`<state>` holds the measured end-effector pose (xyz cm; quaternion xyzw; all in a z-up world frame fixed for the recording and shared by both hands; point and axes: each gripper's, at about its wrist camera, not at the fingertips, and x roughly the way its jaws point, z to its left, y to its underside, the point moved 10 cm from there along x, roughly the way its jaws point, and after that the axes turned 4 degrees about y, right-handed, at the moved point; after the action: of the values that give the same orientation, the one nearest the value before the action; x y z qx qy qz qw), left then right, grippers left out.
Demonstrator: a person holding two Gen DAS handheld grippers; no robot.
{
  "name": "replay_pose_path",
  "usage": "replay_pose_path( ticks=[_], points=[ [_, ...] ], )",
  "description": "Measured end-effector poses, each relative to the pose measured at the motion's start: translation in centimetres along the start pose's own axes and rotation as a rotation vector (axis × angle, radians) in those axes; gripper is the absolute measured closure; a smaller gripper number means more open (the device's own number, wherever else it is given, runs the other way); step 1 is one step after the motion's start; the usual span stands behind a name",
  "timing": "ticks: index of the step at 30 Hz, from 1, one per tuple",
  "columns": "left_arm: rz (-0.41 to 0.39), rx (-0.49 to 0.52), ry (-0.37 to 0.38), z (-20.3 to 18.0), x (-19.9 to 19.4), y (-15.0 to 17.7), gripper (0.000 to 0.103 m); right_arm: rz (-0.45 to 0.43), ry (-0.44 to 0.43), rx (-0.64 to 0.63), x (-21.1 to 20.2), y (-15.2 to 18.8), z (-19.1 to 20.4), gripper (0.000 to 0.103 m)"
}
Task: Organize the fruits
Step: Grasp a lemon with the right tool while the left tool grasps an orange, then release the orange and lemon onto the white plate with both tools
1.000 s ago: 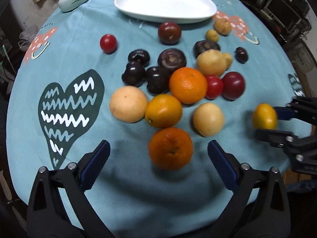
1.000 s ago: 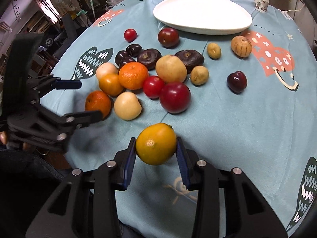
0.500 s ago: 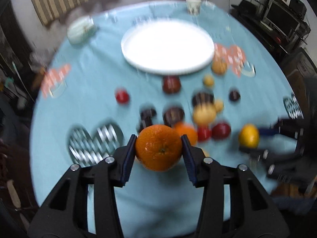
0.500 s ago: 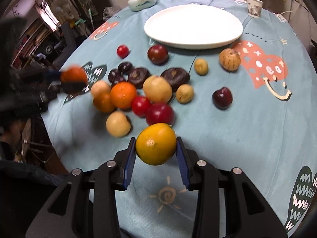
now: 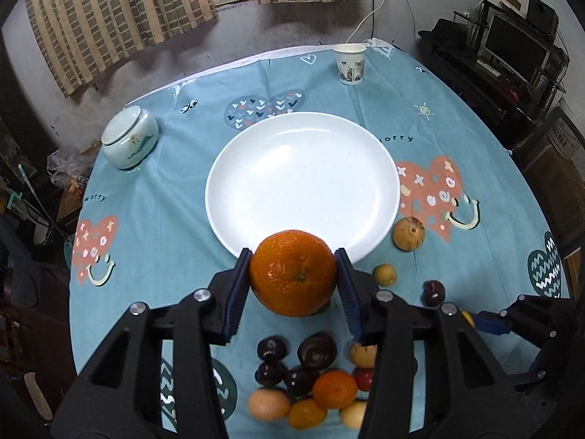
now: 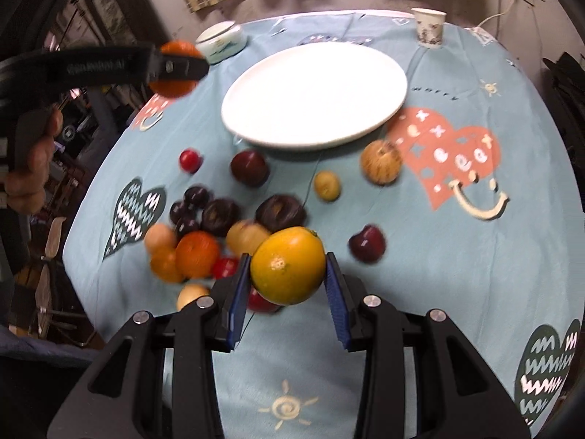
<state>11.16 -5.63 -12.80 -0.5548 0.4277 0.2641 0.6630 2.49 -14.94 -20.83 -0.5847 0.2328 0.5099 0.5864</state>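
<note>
Left hand-held gripper (image 5: 293, 280) clamped on orange (image 5: 293, 271), held in the air near the plate (image 5: 263, 168) edge. Right hand-held gripper (image 6: 289, 278) clamped on yellow orange (image 6: 288, 265), above the fruit pile (image 6: 204, 230) on the table (image 6: 457, 256). Cup (image 5: 349, 63) and lidded jar (image 5: 128, 136) beyond the plate.

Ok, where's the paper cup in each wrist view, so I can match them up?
Left wrist: paper cup top, right of centre, beyond the white plate.
Right wrist: paper cup top right, also beyond the plate.
Shared landmark: the white plate, between cup and fruit pile in both.
</note>
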Motion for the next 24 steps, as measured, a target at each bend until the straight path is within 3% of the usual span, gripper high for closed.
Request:
replay_pose_path(
  ticks=[4, 10, 18, 21, 24],
  points=[
    [0.015, -0.022, 0.017, 0.6, 2.4, -0.8, 0.057, -0.034, 0.032, 0.005, 0.4, -2.9, -0.8, 0.063],
    [0.046, -0.151, 0.045, 3.6, 6.7, -2.6, 0.057, -0.120, 0.056, 0.026, 2.1, -11.5, -2.0, 0.063],
    [0.128, -0.160, 0.022, 4.4, 11.7, -2.8, 0.055, -0.009, 0.088, 0.012, 9.3, -15.4, -3.7, 0.063],
    [0.109, -0.162, 0.007, 4.8, 11.9, -3.2, 0.037, 0.015, 0.112, -0.046, 10.9, -15.8, -3.9, 0.062],
    [0.081, -0.178, 0.025, 5.3, 11.4, -3.8, 0.033, -0.010, 0.119, -0.035, 10.7, -16.1, -4.6, 0.058]
  ],
)
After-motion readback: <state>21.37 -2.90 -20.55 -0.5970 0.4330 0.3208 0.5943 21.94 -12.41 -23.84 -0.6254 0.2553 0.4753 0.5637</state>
